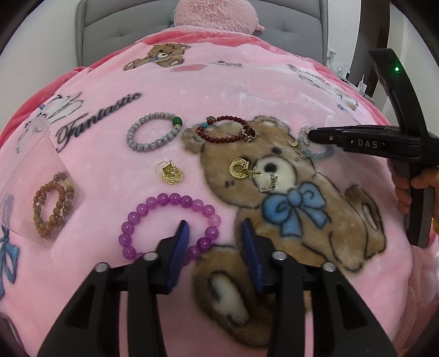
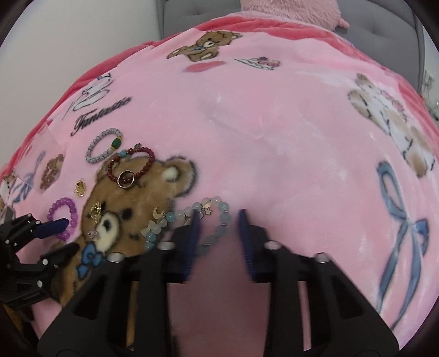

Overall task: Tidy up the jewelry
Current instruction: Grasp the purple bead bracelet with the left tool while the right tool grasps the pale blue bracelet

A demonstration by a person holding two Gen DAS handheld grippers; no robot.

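Jewelry lies on a pink bear-print blanket [image 1: 219, 90]. My left gripper [image 1: 215, 228] is open, its fingers straddling the right side of a purple bead bracelet [image 1: 164, 200]. My right gripper [image 2: 219, 217] is open around the right part of a pale blue bead bracelet with moon and star charms [image 2: 189, 217]. A grey bracelet with a green bead [image 1: 151, 134], a dark red bracelet [image 1: 225, 130] with a ring [image 1: 248, 134], gold earrings [image 1: 170, 171] [image 1: 240, 169] and a small silver earring [image 1: 270, 182] lie between. A clear bag [image 1: 41, 175] holds a brown bead bracelet [image 1: 52, 203].
A grey upholstered headboard [image 1: 123, 19] and a pink plush toy [image 1: 216, 13] are at the far end of the bed. The blanket's darker pink border [image 2: 247, 24] runs along the back. Bare blanket stretches to the right in the right wrist view.
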